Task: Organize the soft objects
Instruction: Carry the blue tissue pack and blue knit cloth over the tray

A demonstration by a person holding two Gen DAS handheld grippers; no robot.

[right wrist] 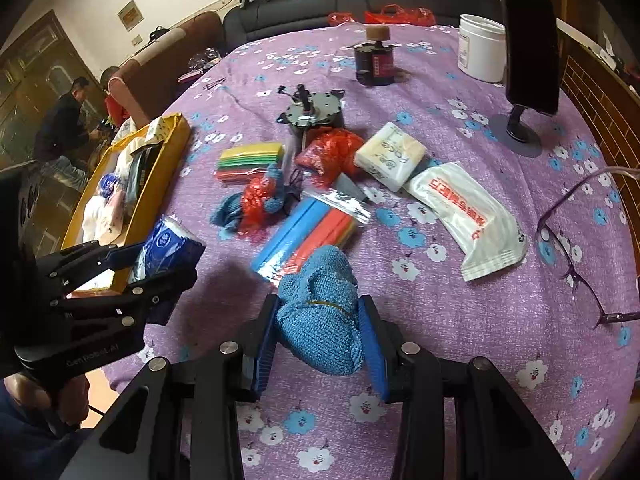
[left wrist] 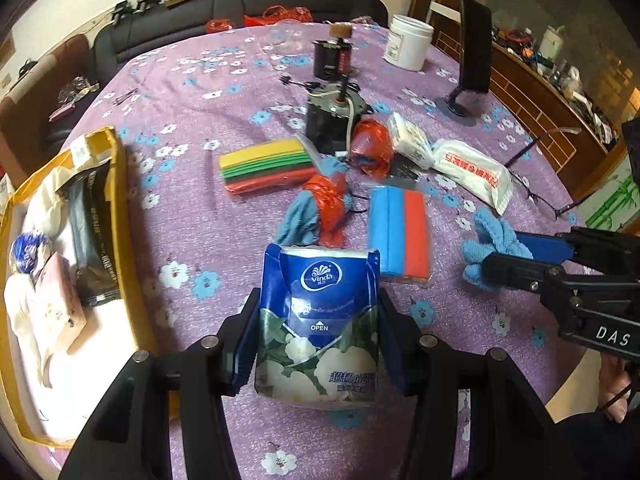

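My left gripper (left wrist: 318, 332) is shut on a blue Vinda tissue pack (left wrist: 320, 320) and holds it above the purple floral table, right of the yellow box (left wrist: 120, 208). In the right wrist view the pack (right wrist: 168, 248) hangs beside the box (right wrist: 172, 136). My right gripper (right wrist: 320, 336) is shut on a rolled blue cloth (right wrist: 320, 316); it shows at the right of the left wrist view (left wrist: 492, 248). On the table lie a blue-and-red sponge pack (left wrist: 400, 232), a yellow-green-red sponge stack (left wrist: 264, 170), white tissue packs (right wrist: 390, 156) (right wrist: 468, 216) and a blue cloth with red bag (right wrist: 252, 200).
The yellow box holds a black packet (left wrist: 92, 232) and white soft items. A motor (left wrist: 334, 116), dark jar (right wrist: 374, 60), white tub (right wrist: 480, 48), phone on a stand (right wrist: 528, 48) and glasses (right wrist: 568, 256) stand on the table. A sofa is behind.
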